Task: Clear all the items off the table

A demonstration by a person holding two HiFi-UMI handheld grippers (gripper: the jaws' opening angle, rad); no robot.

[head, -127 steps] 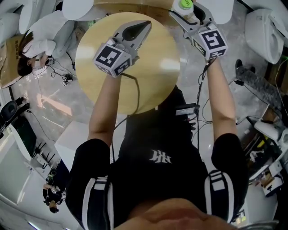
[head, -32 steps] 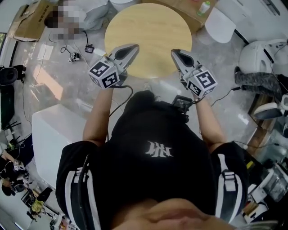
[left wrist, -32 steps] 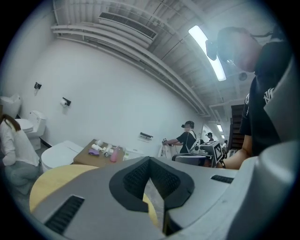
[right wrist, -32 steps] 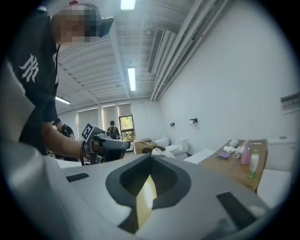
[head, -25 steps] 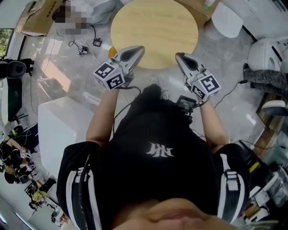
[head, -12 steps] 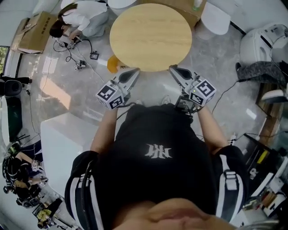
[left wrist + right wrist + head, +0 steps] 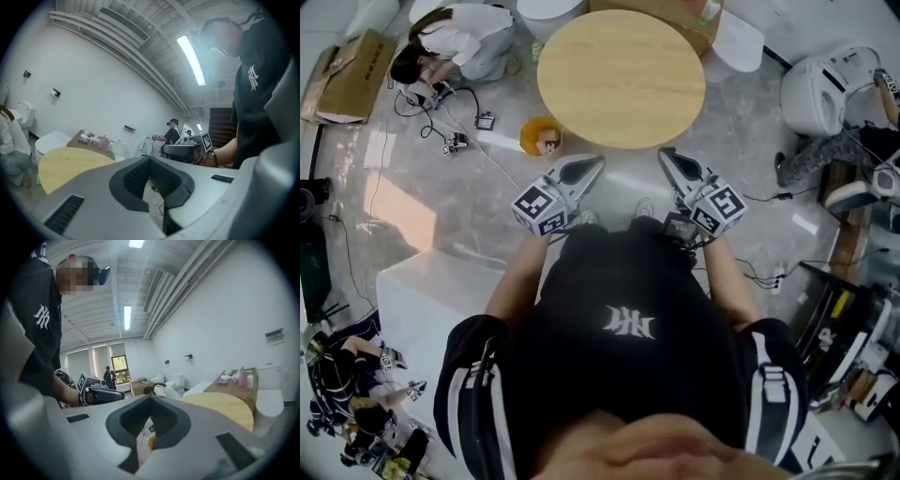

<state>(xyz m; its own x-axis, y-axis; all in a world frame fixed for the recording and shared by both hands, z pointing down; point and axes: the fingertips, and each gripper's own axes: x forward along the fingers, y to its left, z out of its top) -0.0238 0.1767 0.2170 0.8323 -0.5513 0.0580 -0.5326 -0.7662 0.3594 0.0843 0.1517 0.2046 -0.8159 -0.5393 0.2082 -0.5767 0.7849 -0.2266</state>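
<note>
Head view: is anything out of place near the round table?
Yes: a small orange object lies on the floor beside the round table, near loose cables. It looks dropped; I cannot tell what it is.

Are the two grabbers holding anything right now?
No. The left gripper and the right gripper are both shut, with nothing between their jaws.

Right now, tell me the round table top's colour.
The table top is pale wood tan; head view shows it best.

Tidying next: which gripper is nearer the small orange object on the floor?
The left gripper; the small orange object lies just ahead, farther from the right gripper.
</note>
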